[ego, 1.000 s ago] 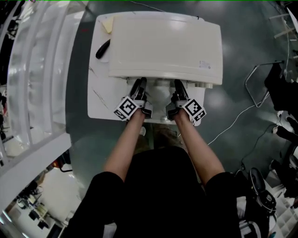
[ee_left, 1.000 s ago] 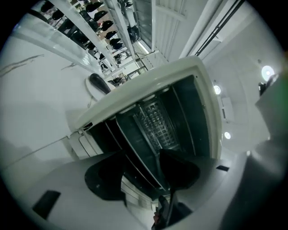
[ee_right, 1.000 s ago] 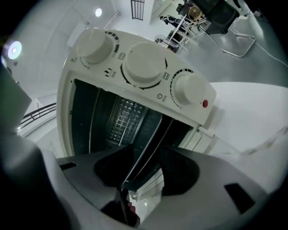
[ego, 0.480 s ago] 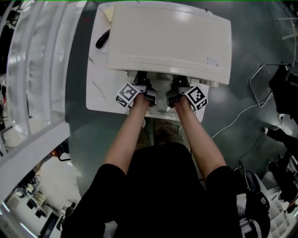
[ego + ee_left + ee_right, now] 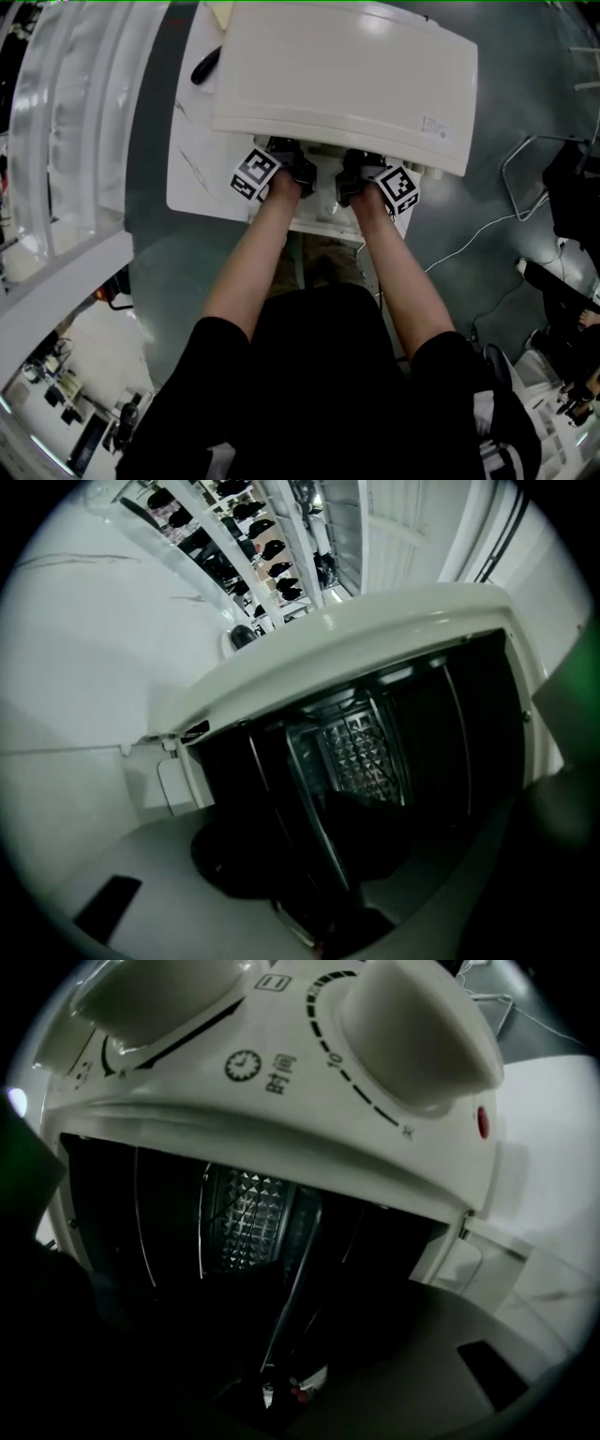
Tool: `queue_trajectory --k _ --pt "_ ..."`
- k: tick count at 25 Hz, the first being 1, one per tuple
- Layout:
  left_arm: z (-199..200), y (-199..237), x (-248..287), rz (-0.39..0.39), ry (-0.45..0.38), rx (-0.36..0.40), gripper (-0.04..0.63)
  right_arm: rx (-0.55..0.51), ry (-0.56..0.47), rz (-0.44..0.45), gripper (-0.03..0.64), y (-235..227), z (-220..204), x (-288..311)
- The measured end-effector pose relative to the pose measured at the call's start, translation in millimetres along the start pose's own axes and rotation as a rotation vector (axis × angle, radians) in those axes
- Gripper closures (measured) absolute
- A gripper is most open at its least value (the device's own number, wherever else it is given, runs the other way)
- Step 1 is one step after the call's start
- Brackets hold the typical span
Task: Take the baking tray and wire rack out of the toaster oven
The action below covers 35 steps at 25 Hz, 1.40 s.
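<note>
Right hand-held gripper (image 5: pixel 281 1393) straddles a toaster oven (image 5: pixel 281 1138) bar (image 5: pixel 291 1288) — jaws just closing.

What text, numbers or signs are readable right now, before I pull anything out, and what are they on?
"时间", next to a clock symbol: on the toaster oven front panel, beside the timer knob.
"10": on the dial scale around that knob.
Mark at the scale's far end: too blurred to read.
Print on the sticker on the oven's top: too small to read.
</note>
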<state>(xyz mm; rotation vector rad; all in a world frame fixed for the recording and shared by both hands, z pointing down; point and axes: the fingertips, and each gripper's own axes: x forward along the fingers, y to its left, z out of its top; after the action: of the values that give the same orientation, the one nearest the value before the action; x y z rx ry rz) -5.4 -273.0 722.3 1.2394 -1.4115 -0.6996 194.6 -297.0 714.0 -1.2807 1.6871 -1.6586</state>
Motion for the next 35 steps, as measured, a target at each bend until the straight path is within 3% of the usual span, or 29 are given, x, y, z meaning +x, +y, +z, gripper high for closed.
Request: queue_trajectory --k 3,8,20,35 --pt "3.5 -4.2 1.7 0.002 -0.005 0.049 0.468 0.01 0.001 0.022 0.485 1.3 -0.6 2.7" --pt "3.5 -2.8 -1.3 -0.026 -0.058 -0.082 0.511 0.057 -0.007 0.032 0.511 0.9 -1.0 2.1" --pt "-7.6 10.3 -41.0 -0.033 -0.026 -0.178 0.525 0.167 -0.048 0.01 0.529 -9.8 -21.6 -38.1" --pt "-30.9 36.8 -126.9 -0.019 0.074 -0.184 0.531 0.168 -0.034 -0.036 0.532 -28.1 -67.0 -120.4"
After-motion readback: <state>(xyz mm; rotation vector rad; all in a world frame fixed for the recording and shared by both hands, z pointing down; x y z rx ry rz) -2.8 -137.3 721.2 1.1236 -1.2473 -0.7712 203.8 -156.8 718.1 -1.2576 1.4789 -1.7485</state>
